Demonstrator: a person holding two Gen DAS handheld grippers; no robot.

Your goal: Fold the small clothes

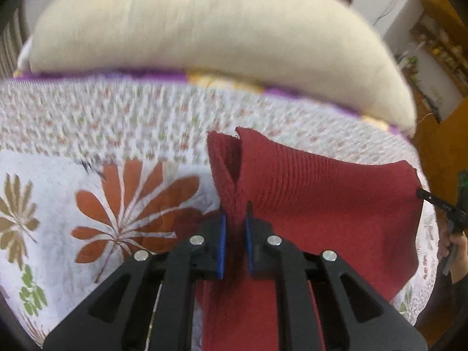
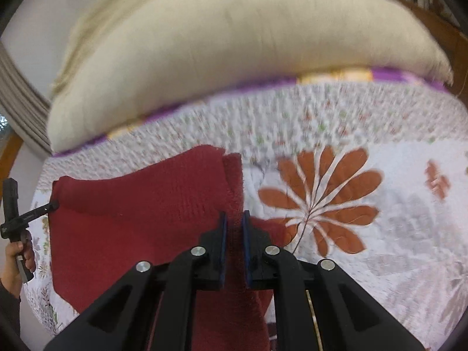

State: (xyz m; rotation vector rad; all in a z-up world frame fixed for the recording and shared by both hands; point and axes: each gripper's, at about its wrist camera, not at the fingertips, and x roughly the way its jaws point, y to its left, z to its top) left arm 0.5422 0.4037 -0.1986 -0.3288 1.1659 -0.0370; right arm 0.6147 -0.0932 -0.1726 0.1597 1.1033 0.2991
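A dark red knitted garment (image 1: 321, 199) hangs stretched between both grippers above a flowered bed cover. In the left wrist view my left gripper (image 1: 235, 219) is shut on the garment's left edge, a fold of knit pinched between the blue pads. The right gripper (image 1: 421, 193) shows at the far right of that view, holding the opposite corner. In the right wrist view my right gripper (image 2: 234, 222) is shut on the red garment (image 2: 131, 222) at its right edge. The left gripper (image 2: 54, 204) appears at the far left there, gripping the other corner.
A large cream pillow (image 1: 204, 26) lies across the far side of the bed, over a purple strip (image 2: 263, 83). The white quilt with orange flowers (image 2: 318, 201) spreads below. A hand (image 2: 17, 251) holds the left gripper's handle. Wooden shelves (image 1: 444, 44) stand at the right.
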